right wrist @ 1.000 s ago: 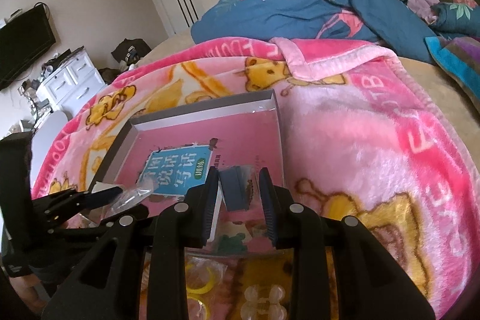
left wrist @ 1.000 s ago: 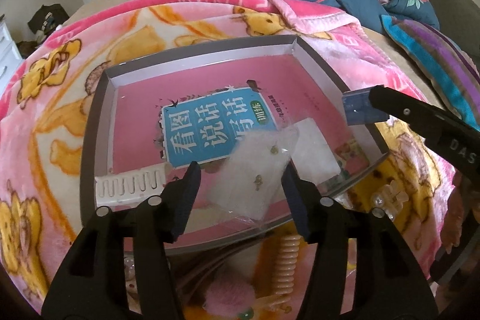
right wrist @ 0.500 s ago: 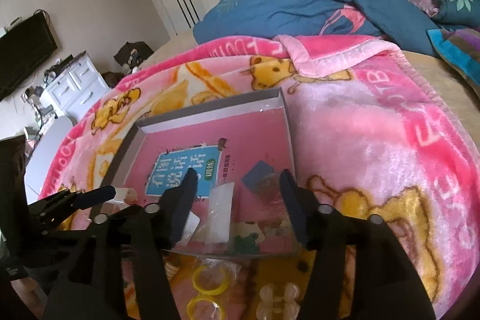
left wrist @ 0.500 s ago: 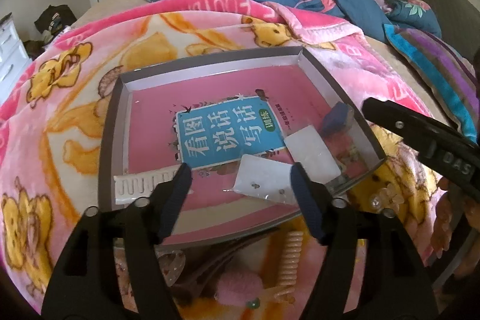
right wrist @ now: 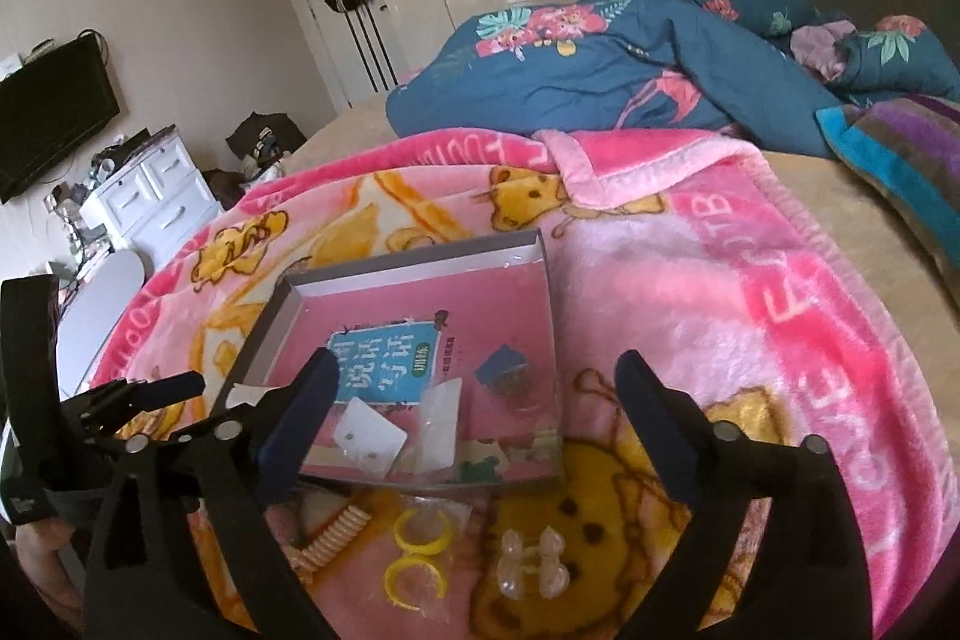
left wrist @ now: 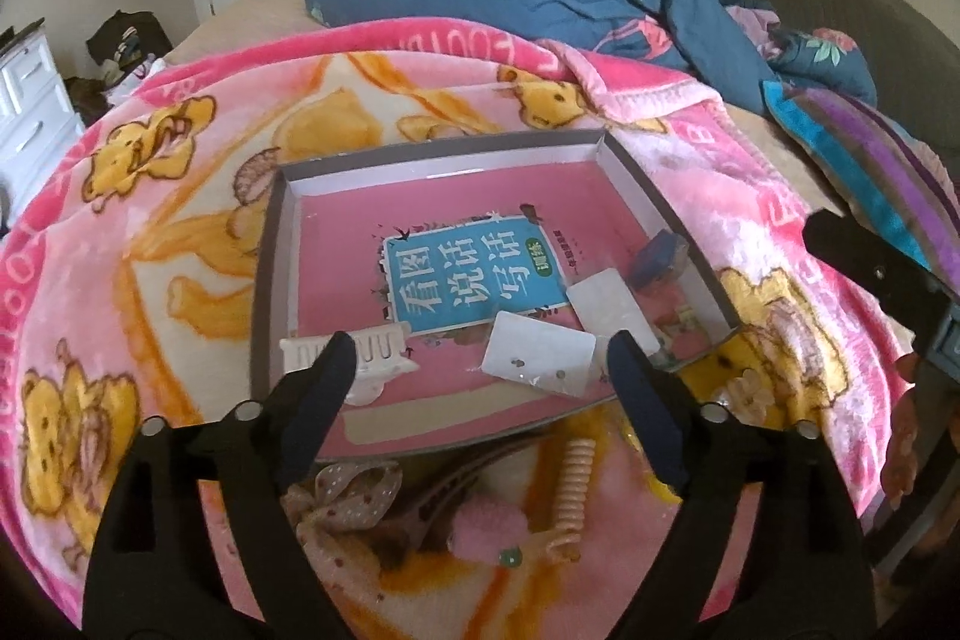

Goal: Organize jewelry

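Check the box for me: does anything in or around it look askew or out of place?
The earring card lies crooked, overlapping a clear packet. The white comb sits tilted over the box's left wall. The spiral hair tie and yellow rings lie outside it.

A blue label (left wrist: pixel 474 280) on the pink book cover inside the shallow grey box (left wrist: pixel 267 280) reads "看图说话写话" in large white characters.
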A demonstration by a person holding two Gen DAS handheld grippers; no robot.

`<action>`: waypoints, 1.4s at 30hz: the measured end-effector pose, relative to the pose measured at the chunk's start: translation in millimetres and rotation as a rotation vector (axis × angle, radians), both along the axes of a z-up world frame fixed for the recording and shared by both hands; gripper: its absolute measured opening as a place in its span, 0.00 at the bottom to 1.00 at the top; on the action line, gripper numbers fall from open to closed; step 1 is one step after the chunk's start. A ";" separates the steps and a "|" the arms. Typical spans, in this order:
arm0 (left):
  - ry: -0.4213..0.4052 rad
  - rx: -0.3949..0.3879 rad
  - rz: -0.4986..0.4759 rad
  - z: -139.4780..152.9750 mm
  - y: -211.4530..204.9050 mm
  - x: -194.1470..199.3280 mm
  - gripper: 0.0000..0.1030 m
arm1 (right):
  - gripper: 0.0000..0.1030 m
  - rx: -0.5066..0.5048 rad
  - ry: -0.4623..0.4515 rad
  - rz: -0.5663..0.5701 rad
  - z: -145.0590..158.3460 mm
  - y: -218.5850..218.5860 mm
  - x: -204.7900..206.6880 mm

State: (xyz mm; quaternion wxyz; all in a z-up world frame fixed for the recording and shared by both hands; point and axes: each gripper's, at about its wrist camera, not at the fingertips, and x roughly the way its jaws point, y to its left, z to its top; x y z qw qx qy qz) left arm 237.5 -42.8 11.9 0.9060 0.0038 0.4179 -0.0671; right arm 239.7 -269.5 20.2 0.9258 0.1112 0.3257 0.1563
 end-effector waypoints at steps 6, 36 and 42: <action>-0.045 -0.015 0.025 22.4 9.5 -18.0 0.91 | 0.93 0.007 -0.035 0.018 19.5 1.9 -18.5; -0.242 -0.033 0.095 112.8 44.9 -113.0 0.91 | 0.96 0.017 -0.204 0.091 101.4 8.4 -115.4; -0.250 -0.028 0.107 111.2 47.4 -129.5 0.91 | 0.96 0.015 -0.211 0.110 101.4 10.3 -133.3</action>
